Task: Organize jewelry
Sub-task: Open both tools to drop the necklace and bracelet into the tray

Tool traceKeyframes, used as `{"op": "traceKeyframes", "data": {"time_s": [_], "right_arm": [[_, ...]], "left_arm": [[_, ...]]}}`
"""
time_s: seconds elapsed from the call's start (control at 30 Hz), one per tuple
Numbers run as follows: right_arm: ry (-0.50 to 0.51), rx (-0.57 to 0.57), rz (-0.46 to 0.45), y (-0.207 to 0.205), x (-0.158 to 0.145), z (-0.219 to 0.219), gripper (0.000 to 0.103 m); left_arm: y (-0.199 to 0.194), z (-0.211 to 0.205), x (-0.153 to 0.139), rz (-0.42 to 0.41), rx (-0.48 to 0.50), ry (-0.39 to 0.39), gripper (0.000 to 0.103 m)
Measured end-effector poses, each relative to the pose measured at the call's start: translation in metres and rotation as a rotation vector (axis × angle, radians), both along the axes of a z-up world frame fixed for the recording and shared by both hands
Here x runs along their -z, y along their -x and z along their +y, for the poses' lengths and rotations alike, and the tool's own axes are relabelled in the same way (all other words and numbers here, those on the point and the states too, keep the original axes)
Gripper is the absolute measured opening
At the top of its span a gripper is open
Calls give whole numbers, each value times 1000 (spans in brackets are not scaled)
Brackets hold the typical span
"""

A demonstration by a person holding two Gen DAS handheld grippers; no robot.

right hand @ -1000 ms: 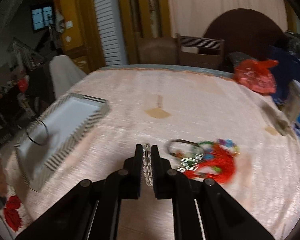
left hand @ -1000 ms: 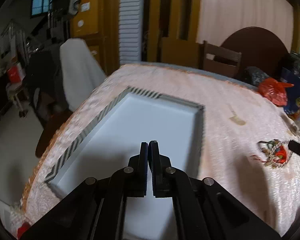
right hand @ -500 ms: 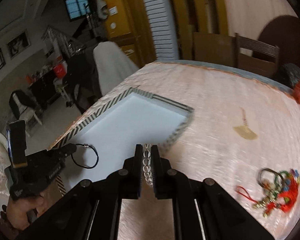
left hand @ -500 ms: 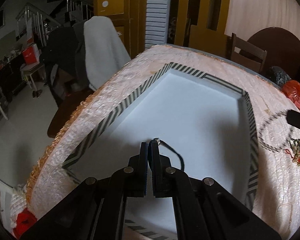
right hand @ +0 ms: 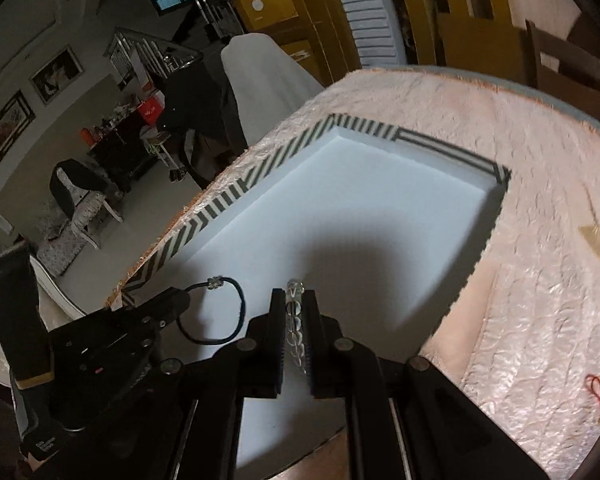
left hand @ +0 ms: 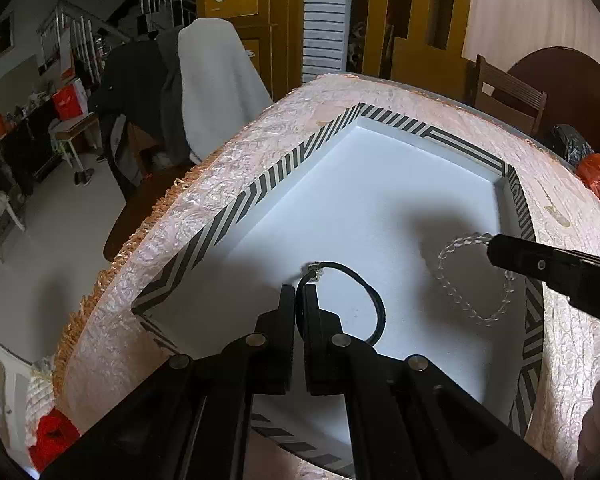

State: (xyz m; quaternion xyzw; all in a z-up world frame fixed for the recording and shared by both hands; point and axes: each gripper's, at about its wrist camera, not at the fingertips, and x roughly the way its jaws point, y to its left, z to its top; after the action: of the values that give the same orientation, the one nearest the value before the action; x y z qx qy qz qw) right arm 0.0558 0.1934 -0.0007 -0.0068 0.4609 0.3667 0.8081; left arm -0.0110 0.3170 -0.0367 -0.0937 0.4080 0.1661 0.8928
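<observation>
- We see a round table covered in a crinkled pale-pink cloth (left hand: pixel 260 148) with an orange fringe along its edge.
- On the table, near its left edge, lies a shallow rectangular tray with a white floor and a black-and-white striped rim (left hand: pixel 236 204); the right wrist view shows the same tray (right hand: pixel 220 200) from nearer its right side.
- Our left claw (left hand: pixel 299 296) hangs over the near part of the tray, its two black fingers together and clamped on a thin black cord bracelet with a small silver clasp (left hand: pixel 364 292) — the loop curves out to the right of the fingertips, over the white floor.
- In the right wrist view that left claw (right hand: pixel 178 302) comes in from the lower left with the black cord bracelet (right hand: pixel 236 312) hanging as a loop from its tip.
- Our right claw (right hand: pixel 294 304) is clamped on a clear glass-bead bracelet (right hand: pixel 294 312), seen edge-on between the fingers, above the tray floor.
- From the left wrist view the right claw (left hand: pixel 494 250) reaches in from the right, and the clear bead bracelet (left hand: pixel 452 288) hangs from it in a heart-like loop over the tray's right side — whether the loop touches the floor, we cannot tell.
- The two bracelets are near each other but apart.
</observation>
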Motion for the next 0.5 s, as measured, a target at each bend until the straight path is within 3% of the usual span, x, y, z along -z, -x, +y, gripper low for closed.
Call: {"op": "traceKeyframes", "data": {"time_s": [0.27,0.4,0.5], "right_arm": [[81,64,10,-13,18,-14,8],[99,55,2,-12,20,-15,8],[83,53,2,-12,15,-19,14]], "left_arm": [[-1,2,0,2,-19,11,28],[-3,2,0,9,-13,19,44],[-4,0,0,19,-7,11,50]]}}
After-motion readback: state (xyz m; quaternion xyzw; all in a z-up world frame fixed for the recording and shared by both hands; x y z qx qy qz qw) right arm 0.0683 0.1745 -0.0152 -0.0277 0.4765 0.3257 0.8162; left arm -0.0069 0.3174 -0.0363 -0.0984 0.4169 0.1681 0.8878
